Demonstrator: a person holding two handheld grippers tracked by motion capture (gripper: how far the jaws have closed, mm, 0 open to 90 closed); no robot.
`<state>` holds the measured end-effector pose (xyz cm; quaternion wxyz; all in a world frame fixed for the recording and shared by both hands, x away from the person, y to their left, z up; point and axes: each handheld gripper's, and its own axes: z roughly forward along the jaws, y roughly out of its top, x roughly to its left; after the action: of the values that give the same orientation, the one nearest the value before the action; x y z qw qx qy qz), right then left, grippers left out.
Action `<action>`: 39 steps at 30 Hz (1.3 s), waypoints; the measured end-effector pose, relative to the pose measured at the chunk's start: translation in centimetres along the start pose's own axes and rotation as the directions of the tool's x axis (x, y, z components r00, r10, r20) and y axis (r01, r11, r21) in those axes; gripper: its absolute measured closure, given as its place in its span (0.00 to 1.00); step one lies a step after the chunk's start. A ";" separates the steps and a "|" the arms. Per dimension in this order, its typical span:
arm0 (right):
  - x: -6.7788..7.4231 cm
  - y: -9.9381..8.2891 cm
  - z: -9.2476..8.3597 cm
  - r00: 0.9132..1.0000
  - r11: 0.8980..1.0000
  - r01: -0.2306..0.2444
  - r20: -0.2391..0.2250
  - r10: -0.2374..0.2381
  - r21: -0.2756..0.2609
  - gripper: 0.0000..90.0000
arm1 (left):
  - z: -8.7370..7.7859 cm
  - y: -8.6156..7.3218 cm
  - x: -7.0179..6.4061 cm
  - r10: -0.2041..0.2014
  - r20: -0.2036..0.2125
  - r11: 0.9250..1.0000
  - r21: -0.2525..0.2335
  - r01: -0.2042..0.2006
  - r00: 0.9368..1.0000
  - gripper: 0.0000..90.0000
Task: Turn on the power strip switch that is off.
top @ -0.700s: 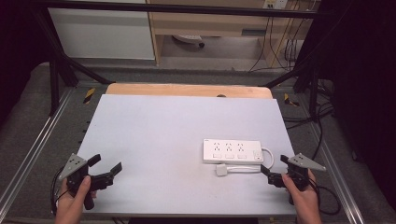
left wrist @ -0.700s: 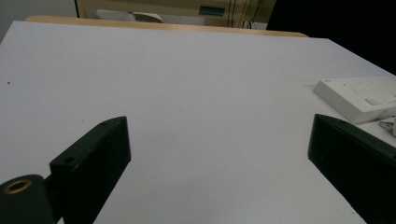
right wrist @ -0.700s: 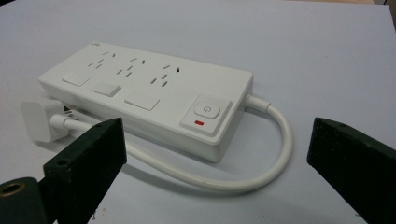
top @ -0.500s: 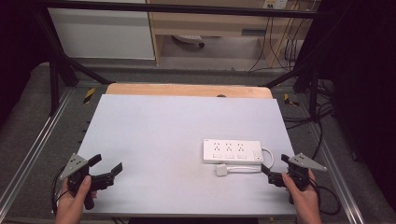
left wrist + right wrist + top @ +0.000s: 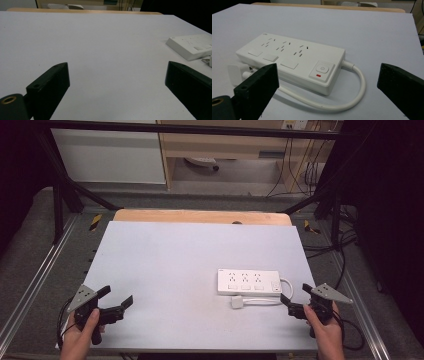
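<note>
A white power strip (image 5: 249,281) (image 5: 292,60) lies flat on the white table (image 5: 190,265), right of the middle, and shows far right in the left gripper view (image 5: 192,46). Its white cable (image 5: 352,85) loops back to a white plug (image 5: 237,303) (image 5: 235,72) lying in front of the strip. My right gripper (image 5: 296,299) (image 5: 327,95) rests near the front right edge, just right of the strip, jaws wide apart with nothing between them. My left gripper (image 5: 116,299) (image 5: 117,92) sits at the front left, open and holding nothing.
A wooden board (image 5: 200,216) borders the table's far edge. Metal rails (image 5: 35,280) run along both sides, and black cables (image 5: 345,255) trail on the floor at the right. A cabinet (image 5: 225,145) stands beyond the table.
</note>
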<state>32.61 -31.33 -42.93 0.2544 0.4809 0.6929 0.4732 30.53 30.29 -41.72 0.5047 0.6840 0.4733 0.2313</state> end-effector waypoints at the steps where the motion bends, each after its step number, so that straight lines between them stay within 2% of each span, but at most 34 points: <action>1: 0.0 0.0 0.0 1.000 1.000 0.000 0.000 0.000 0.001 0.05 | 0.0 0.0 0.0 0.001 0.001 1.000 0.001 -0.001 1.000 0.06; 18: 0.6 1.0 -0.2 0.999 1.000 -0.026 -0.033 0.026 -0.006 0.03 | 0.1 -0.1 -0.1 0.017 0.005 1.000 0.012 -0.017 1.000 0.06; 29: 0.5 1.4 -0.5 0.998 0.997 -0.054 -0.040 0.053 -0.049 0.03 | 0.2 -0.2 -0.1 0.019 0.007 1.000 0.025 -0.019 1.000 0.06; 36: 0.5 1.9 -0.6 0.999 0.996 -0.046 -0.018 0.044 -0.081 0.04 | 0.2 -0.2 -0.1 0.021 0.012 1.000 0.022 -0.021 1.000 0.06; 39: 0.4 2.1 -0.6 0.999 0.995 -0.043 -0.028 0.040 -0.087 0.05 | 0.3 -0.2 -0.1 0.022 0.010 0.999 0.024 -0.023 1.000 0.06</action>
<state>32.89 -30.97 -40.71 0.2563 0.4773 0.6647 0.5145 30.61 30.08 -41.95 0.4959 0.6965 0.4659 0.2279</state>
